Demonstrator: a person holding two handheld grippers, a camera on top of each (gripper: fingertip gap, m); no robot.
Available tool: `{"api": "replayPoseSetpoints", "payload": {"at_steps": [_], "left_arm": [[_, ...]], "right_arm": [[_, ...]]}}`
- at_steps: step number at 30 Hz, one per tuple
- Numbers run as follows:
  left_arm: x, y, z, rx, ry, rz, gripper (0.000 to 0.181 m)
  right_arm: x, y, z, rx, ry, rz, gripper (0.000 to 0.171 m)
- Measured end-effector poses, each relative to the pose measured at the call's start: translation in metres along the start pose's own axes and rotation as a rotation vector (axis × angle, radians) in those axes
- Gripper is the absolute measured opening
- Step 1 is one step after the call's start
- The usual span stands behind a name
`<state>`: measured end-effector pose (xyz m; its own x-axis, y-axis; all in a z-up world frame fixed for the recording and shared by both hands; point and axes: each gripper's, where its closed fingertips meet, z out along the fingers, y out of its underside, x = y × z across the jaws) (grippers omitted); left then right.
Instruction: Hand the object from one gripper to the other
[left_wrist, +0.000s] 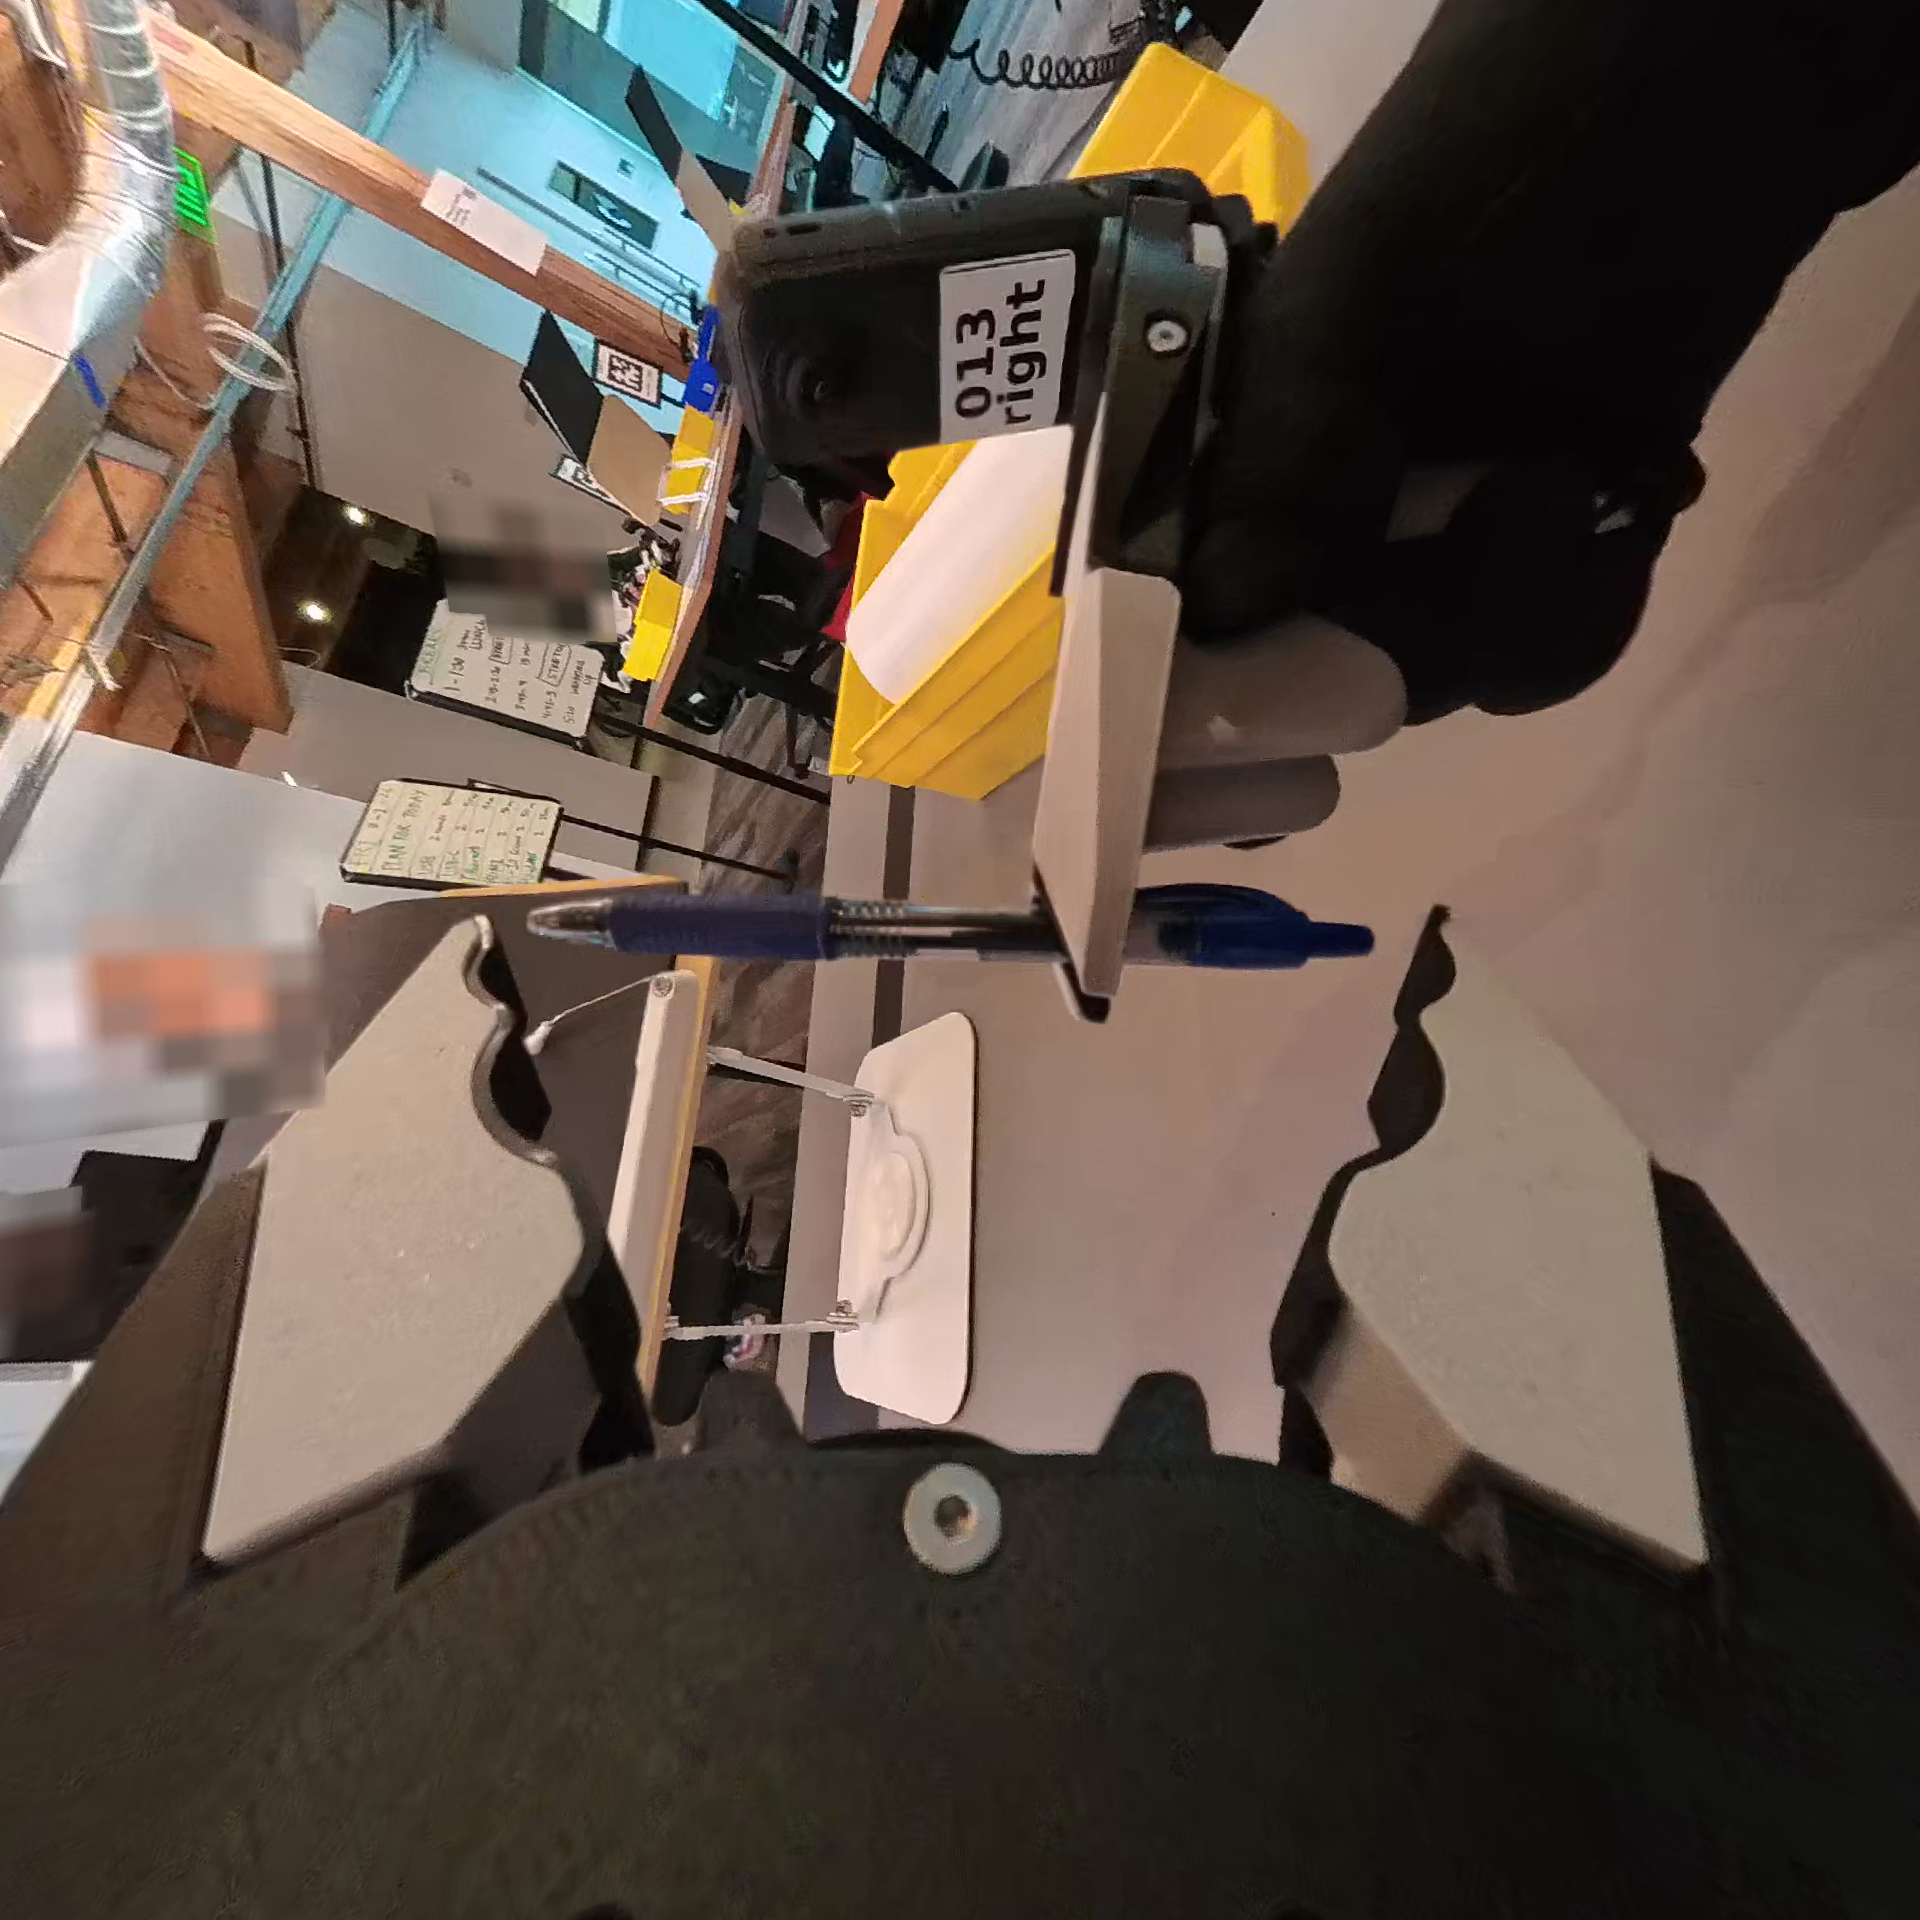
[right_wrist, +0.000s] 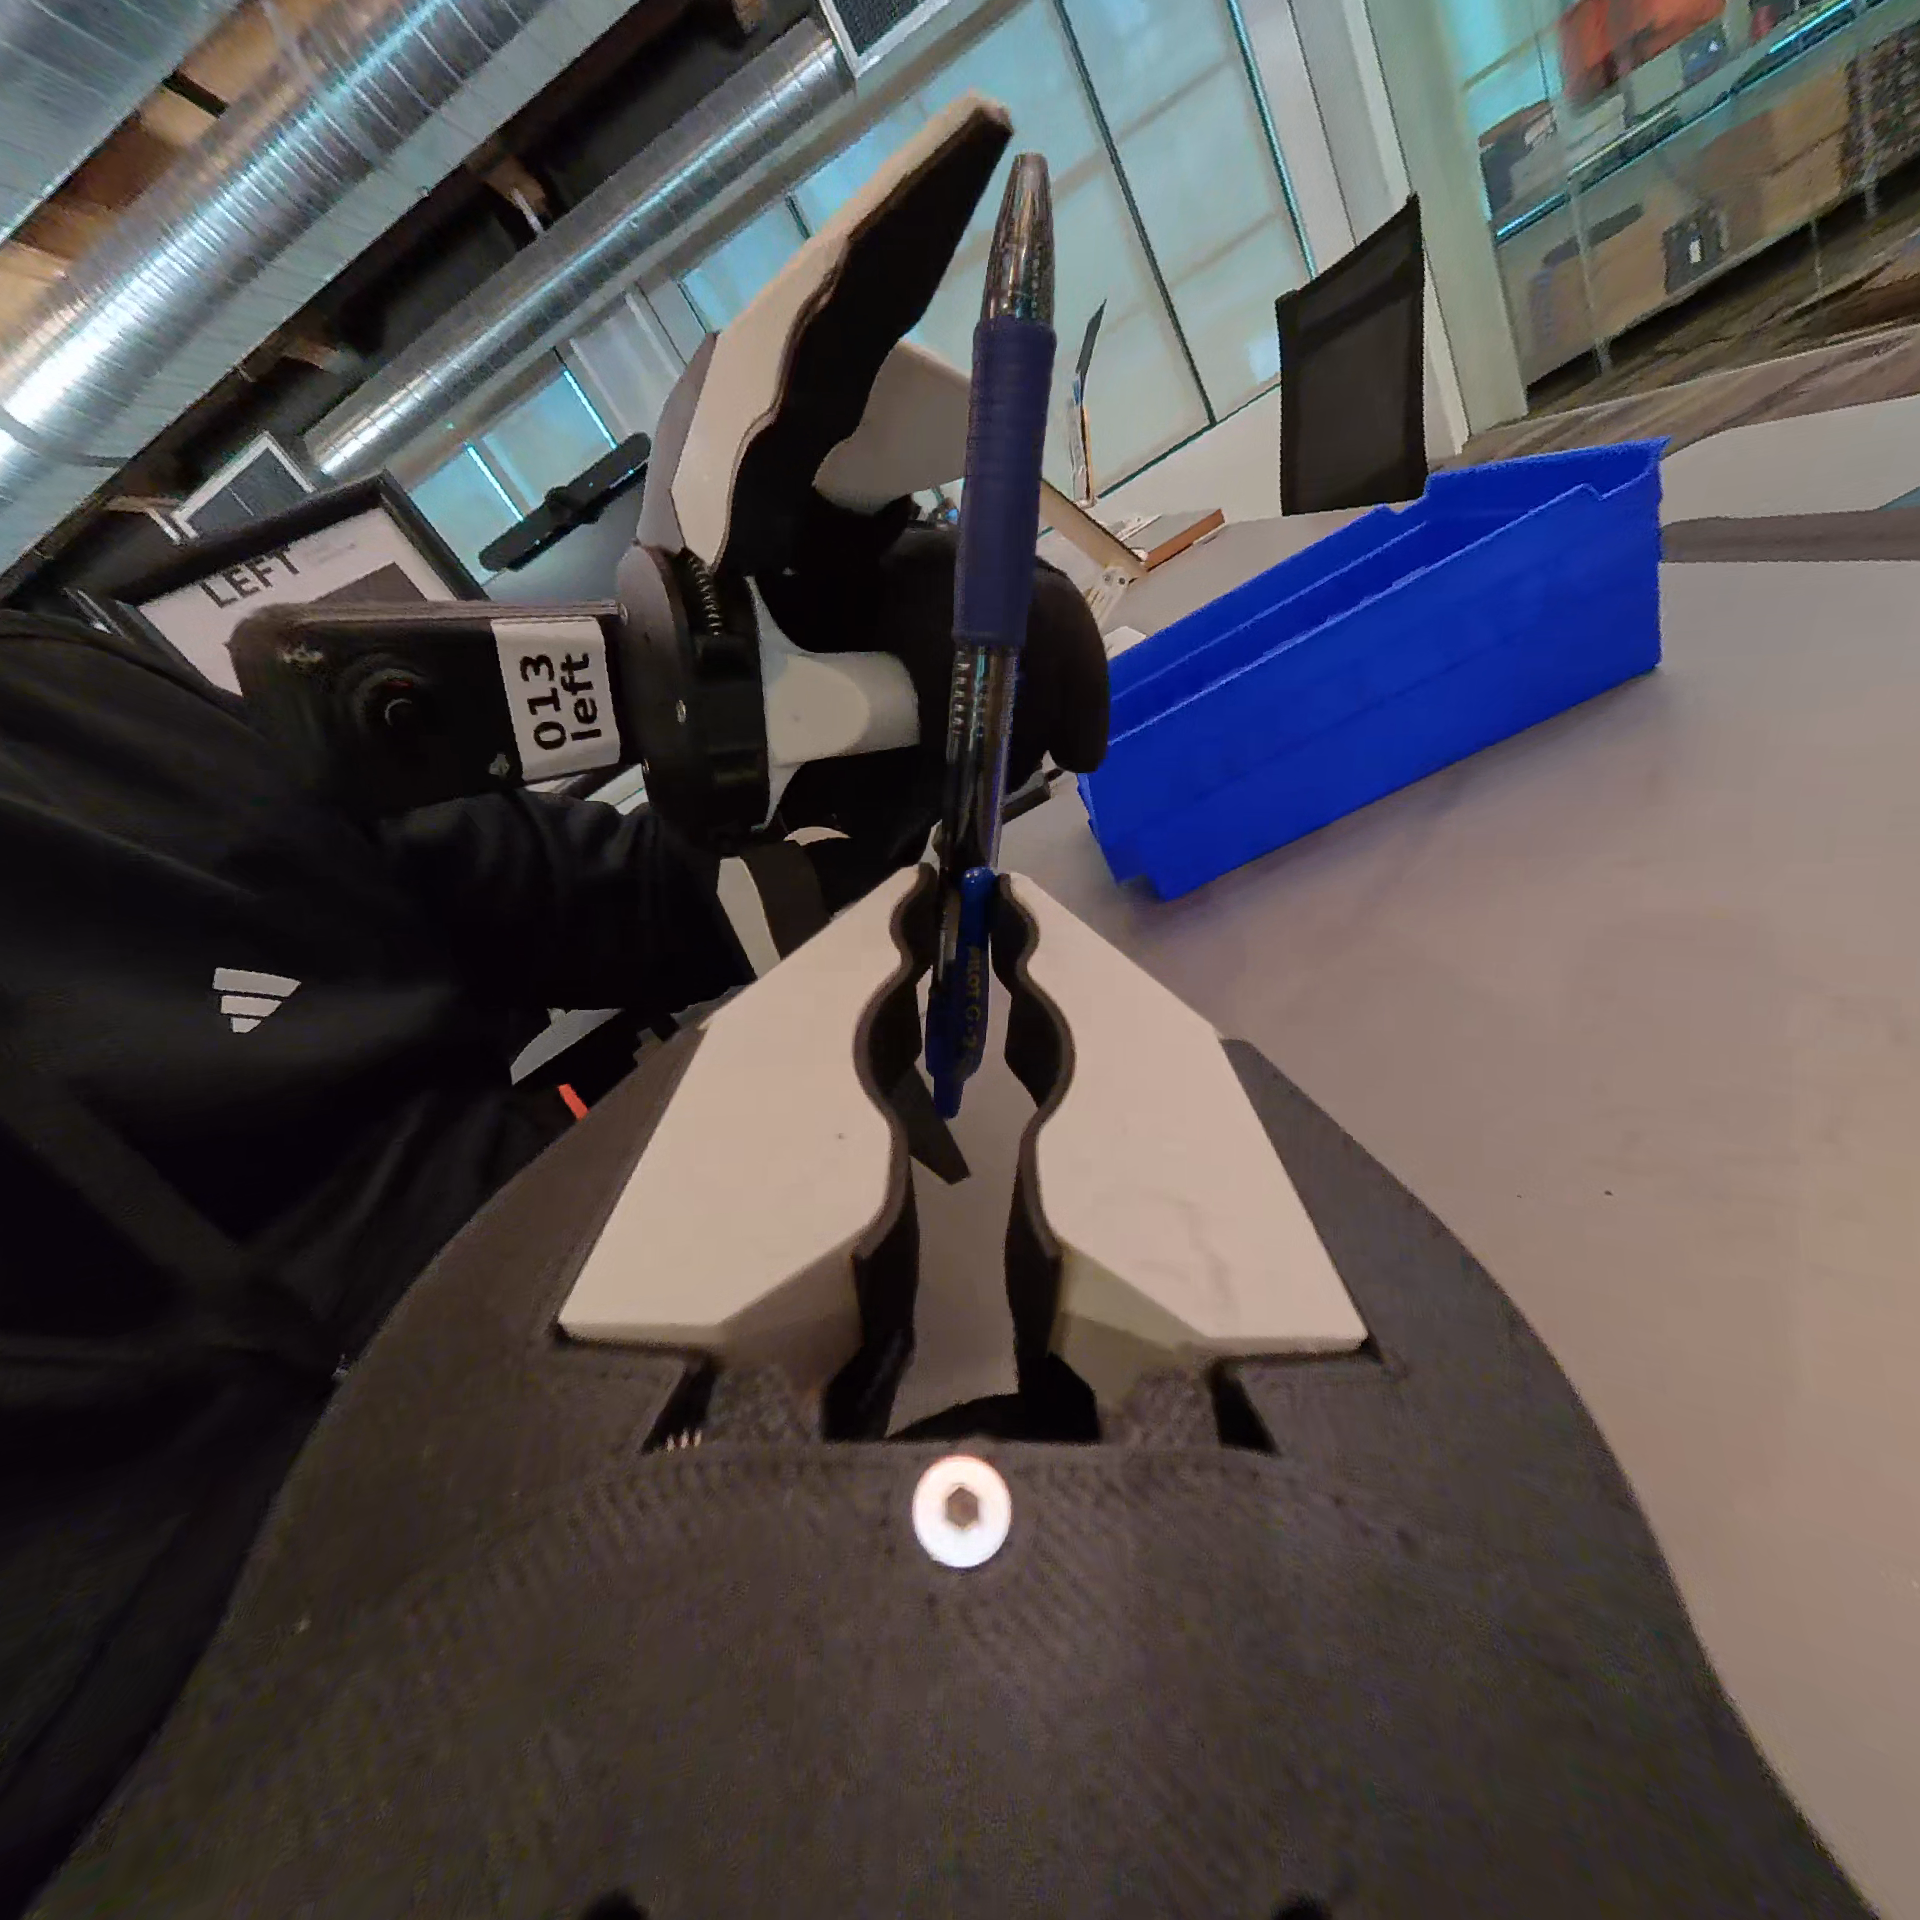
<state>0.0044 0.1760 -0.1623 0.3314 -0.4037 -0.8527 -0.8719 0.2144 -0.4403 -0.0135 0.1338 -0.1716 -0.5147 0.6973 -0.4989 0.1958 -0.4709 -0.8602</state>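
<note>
The right gripper (right_wrist: 961, 914) is clamped on the clip end of a blue retractable pen (right_wrist: 992, 540), held above the grey table (right_wrist: 1558, 987). Beyond the pen, the left gripper (left_wrist: 961, 977) is spread wide, one finger either side, holding nothing. Farther off on the table sits a blue bin (right_wrist: 1382, 665).

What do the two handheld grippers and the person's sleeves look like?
Both the left gripper and the right gripper have pale grey fingers with wavy black inner pads on rounded black bodies, each with a white sticker. The person wears black gloves and black sleeves.
</note>
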Motion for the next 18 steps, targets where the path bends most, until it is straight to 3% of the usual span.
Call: {"api": "replayPoseSetpoints", "payload": {"at_steps": [16, 18], "left_arm": [[-0.0032, 0.0065, 0.0029, -0.023, -0.010, -0.046, 0.152], [-0.0050, 0.0079, 0.0023, -0.023, -0.011, -0.073, 0.152]], "right_arm": [[-0.0018, 0.0012, 0.0032, 0.027, -0.031, 0.041, 0.008], [0.0010, -0.0024, 0.0039, 0.044, -0.010, 0.038, 0.035]]}}
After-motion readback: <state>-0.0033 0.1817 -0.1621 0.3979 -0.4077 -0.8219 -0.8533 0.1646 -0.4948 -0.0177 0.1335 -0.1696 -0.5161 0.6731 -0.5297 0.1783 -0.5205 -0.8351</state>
